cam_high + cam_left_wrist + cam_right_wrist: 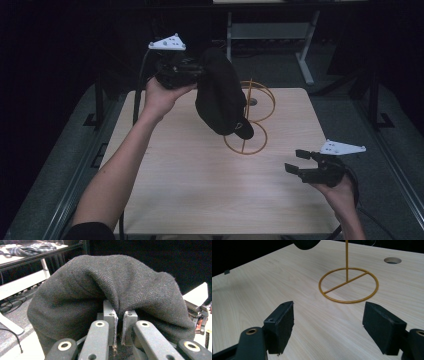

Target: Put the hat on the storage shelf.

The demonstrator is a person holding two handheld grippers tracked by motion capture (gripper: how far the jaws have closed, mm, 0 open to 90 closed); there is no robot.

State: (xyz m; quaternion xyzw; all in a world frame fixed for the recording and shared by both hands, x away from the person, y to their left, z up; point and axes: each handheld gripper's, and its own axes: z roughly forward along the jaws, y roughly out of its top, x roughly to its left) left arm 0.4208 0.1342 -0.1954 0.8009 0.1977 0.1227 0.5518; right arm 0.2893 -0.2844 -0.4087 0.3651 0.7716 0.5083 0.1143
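A dark grey woollen cap point(220, 95) hangs in the air over the far middle of the table, its brim end lowest. My left gripper point(197, 67) is raised at the back left and shut on the cap's fabric; in the left gripper view the cloth point(110, 290) bunches between the pressed pads. Just behind and below the cap stands a gold wire stand point(247, 135), with its round base ring point(349, 285) on the table and an upright rod. My right gripper point(295, 161) hovers low at the front right, open, nothing between its pads point(280, 325).
The light wooden table point(200, 180) has a round cable hole point(392, 260) near the stand. Dark floor and rails flank both sides. A white desk frame point(305, 50) stands beyond the far edge, and a shelf with folded cloth point(32, 248) shows in the left gripper view.
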